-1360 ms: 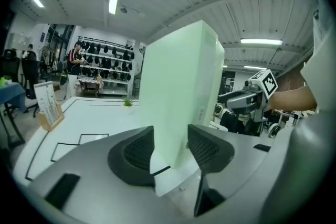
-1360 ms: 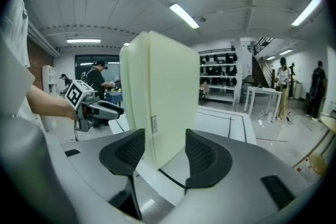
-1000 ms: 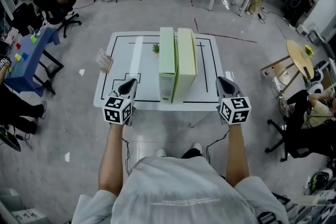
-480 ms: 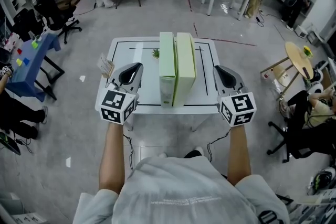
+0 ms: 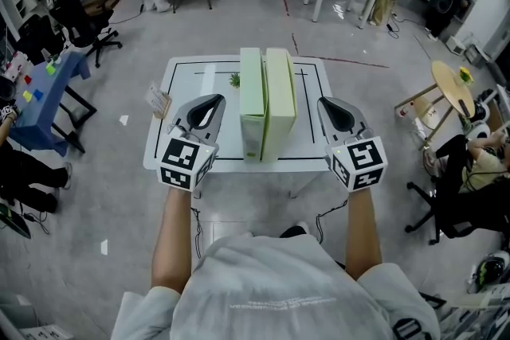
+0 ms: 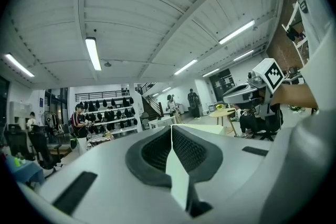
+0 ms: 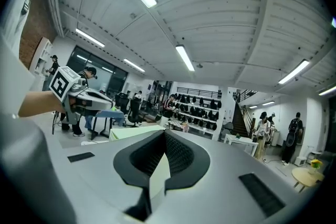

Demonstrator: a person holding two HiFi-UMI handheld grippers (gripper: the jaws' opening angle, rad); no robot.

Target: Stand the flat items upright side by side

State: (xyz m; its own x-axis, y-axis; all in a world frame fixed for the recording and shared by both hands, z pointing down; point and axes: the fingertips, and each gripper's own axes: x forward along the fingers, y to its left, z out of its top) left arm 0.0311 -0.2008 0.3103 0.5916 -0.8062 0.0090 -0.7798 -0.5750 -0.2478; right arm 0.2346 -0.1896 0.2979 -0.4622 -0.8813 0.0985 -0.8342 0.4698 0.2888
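Two pale green flat boxes (image 5: 253,111) (image 5: 280,103) stand upright side by side, touching, on the white table (image 5: 183,84) with black line markings. My left gripper (image 5: 213,99) hovers to the left of the boxes, shut and empty. My right gripper (image 5: 325,102) hovers to their right, also shut with nothing in it. Both are raised above the table and apart from the boxes. In the left gripper view the jaws (image 6: 171,128) meet, and the right gripper (image 6: 247,93) shows across the boxes' tops. In the right gripper view the jaws (image 7: 164,134) are closed too.
A small green plant (image 5: 236,79) sits on the table behind the boxes, and a small card stand (image 5: 158,99) at its left edge. A blue table (image 5: 40,91) stands at the left, a round wooden table (image 5: 454,87) and a seated person (image 5: 478,163) at the right.
Both grippers have risen from the table's front edge and now hover higher on either side of the boxes. The boxes have not moved.
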